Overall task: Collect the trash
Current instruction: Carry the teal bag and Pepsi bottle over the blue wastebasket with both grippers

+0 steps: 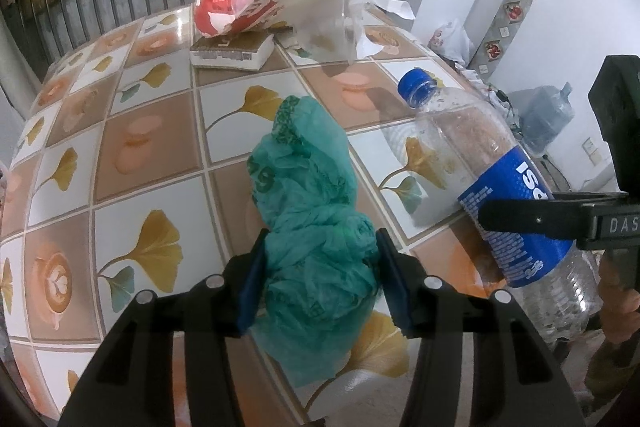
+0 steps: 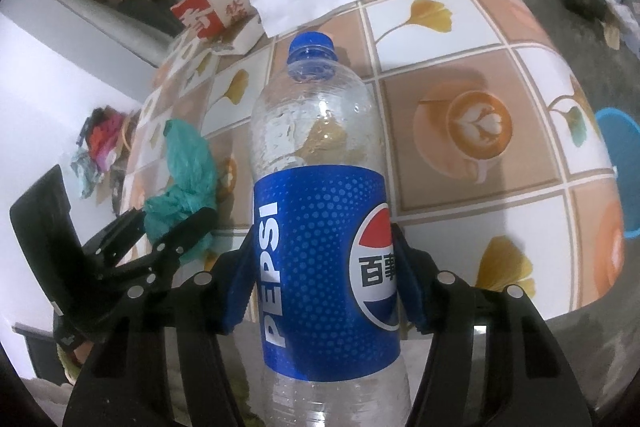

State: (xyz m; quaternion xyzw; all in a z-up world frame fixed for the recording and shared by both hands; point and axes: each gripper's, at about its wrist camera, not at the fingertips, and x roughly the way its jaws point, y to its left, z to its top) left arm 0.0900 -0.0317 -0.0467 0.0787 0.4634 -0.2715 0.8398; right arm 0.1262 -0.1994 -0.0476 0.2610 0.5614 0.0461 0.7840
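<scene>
Over the tiled table, the left gripper reaches forward clamped on a crumpled green bag, while to its right the right gripper squeezes an empty bottle by its label.

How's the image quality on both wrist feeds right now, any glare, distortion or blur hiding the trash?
Left wrist view: strong fisheye bends the table grid; green plastic bag in the left gripper is sharp; mild glare at the table's far end. Right wrist view: Pepsi bottle in the right gripper is sharp; droplets cloud its clear upper part; frame edges are soft.
</scene>
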